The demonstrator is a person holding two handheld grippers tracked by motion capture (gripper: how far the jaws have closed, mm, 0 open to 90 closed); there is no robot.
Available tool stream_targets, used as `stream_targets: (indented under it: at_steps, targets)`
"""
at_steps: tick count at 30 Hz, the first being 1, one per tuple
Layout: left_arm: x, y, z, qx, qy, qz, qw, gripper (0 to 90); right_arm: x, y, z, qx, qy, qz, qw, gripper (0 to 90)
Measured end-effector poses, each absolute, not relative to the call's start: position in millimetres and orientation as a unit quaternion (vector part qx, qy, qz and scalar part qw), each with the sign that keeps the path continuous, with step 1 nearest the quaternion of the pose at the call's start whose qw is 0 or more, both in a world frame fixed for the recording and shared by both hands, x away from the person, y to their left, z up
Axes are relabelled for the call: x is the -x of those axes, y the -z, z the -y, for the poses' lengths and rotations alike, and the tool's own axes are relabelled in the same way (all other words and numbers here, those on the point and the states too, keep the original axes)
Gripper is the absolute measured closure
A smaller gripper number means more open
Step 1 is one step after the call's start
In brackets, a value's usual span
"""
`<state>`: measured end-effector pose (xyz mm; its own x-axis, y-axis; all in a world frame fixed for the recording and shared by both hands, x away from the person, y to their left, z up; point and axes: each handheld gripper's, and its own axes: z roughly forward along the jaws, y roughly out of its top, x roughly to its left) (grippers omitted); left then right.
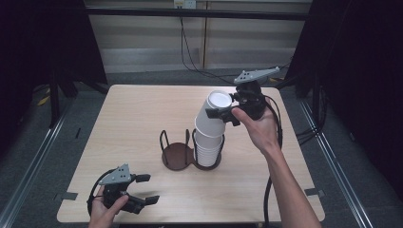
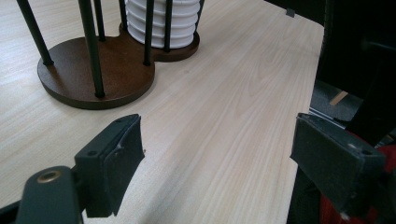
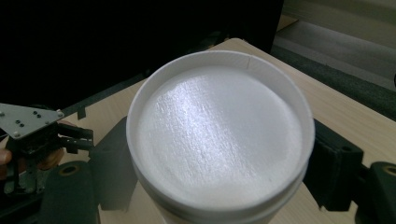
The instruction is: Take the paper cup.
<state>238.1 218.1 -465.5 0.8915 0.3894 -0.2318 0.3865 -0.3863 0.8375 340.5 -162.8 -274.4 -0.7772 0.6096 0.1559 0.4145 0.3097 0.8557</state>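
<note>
The top cup (image 1: 215, 114) is clamped between the right gripper (image 1: 227, 110) fingers, tilted, its long axis leaning off the cup stack (image 1: 208, 149) directly beneath in the holder (image 1: 177, 156); the left gripper (image 1: 142, 189) is held wide, empty, near the desk (image 1: 142, 114) edge.

High view: fixed above the near edge, looking forward and down over the whole table (image 1: 142, 109), with floor and wall beyond.
Left tool view: low over the table, close, facing the rack (image 2: 93, 79) and the cup stack (image 2: 161, 23).
Right tool view: raised, very near the top cup (image 3: 219, 130), looking down across the table at the left tool (image 3: 35, 135).
Shared: rack, cups and the left tool (image 1: 135, 190).
</note>
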Motion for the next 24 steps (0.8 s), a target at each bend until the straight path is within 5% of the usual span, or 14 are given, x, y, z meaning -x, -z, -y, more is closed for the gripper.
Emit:
stream_targets:
  at_steps: [24]
  targets:
    - [-240.1, 464.1, -221.3, -0.829, -0.004, -0.238, 0.506, 16.4, -330.2, 265.0, 178.8, -0.318, -0.540, -0.772, 0.106, 23.6]
